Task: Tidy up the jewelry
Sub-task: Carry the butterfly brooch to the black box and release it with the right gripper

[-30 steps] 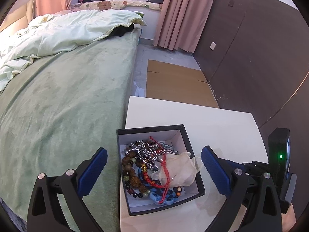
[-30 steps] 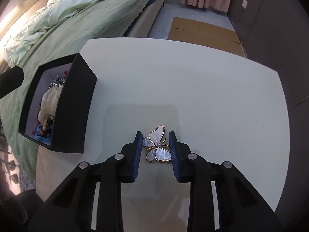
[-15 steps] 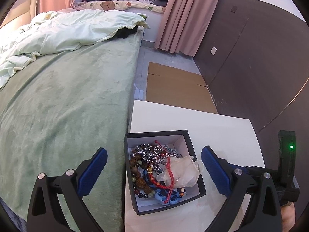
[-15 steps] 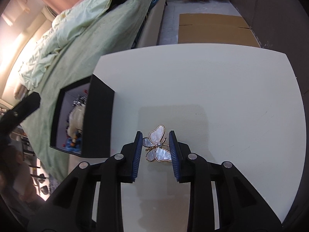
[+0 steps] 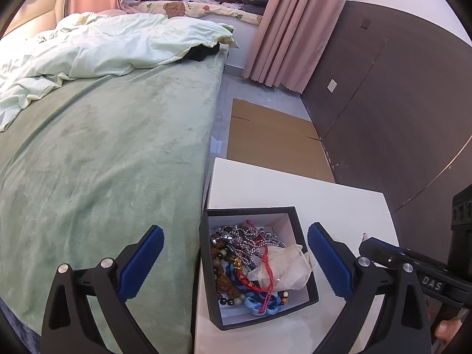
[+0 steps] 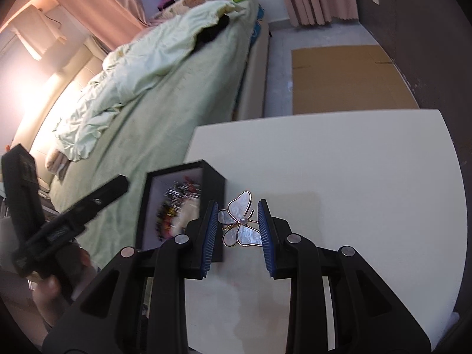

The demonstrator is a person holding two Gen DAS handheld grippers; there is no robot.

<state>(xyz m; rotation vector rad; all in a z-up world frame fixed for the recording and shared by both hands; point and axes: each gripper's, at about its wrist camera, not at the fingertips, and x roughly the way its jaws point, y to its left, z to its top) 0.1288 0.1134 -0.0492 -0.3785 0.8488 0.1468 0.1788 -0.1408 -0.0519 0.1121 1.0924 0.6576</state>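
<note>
Butterfly brooch of pale mother-of-pearl wings in a thin gold wire frame sits clamped between the two blue ribbed pads of the right gripper, wings pressed at their outer edges, a small pearl at the body facing the camera. Brooch hangs clear of the white table top, which lies below and beyond the claw. Judgement: piece is very light, thin and stiff, with a brittle shell inlay and fine wire antennae; grip across the wing edges is workable but any extra squeeze could crack the shell or bend the frame, and the smooth polished faces could slip if the pads relax. Better purchase would be on the gold rim, not the flat shell. Open black square box with white lining stands just to the left of the claw, partly behind its left finger; contents there are blurred. From the left wrist view the same box lies between the blue pads of the left gripper, whose jaws stand wide apart and hold nothing. Inside: tangled bead bracelets, a silver ball chain, red cord, blue links and a crumpled translucent pouch. Judgement: brooch should be lowered onto the soft pouch, not dropped onto the hard beads.
</note>
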